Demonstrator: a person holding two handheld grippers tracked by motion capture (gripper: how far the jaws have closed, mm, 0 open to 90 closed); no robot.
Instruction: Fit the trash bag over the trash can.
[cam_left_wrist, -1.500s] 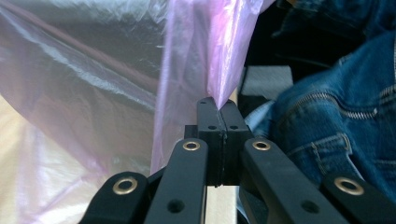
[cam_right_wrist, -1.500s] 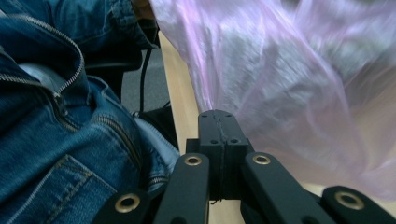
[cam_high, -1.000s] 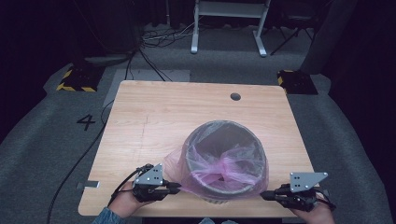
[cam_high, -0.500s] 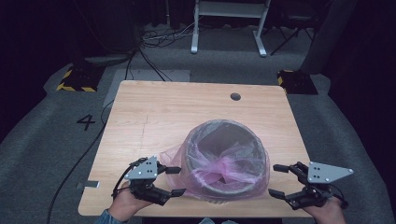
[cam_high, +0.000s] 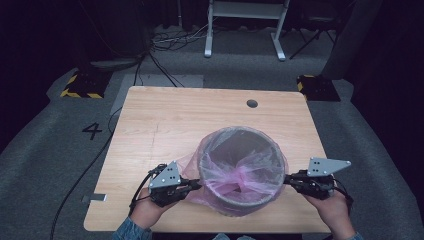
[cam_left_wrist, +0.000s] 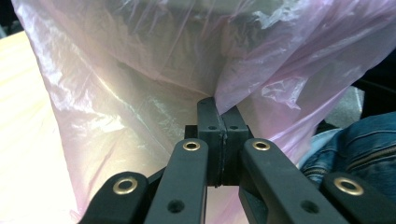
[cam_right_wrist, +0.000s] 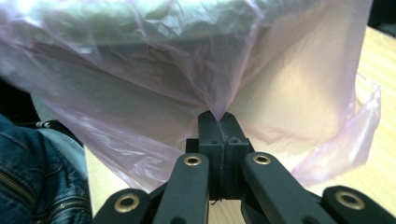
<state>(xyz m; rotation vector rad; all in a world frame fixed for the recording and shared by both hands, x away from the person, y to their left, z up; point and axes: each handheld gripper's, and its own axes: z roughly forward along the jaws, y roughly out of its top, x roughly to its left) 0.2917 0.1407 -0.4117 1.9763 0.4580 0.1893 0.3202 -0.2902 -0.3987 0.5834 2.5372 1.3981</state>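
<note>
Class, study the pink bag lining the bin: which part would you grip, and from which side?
Grip the loose skirt of the pink bag hanging outside the bin, coming in level from the sides. The film there bunches free of the wall, so a fold pinches easily, as the left tool and right tool show.

Dim room, grey carpet floor (cam_high: 45, 150), perhaps a white desk frame (cam_high: 245, 25) behind.

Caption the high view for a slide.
Both claws, left claw and right claw, pinch the pink bag lining the bin.
</note>
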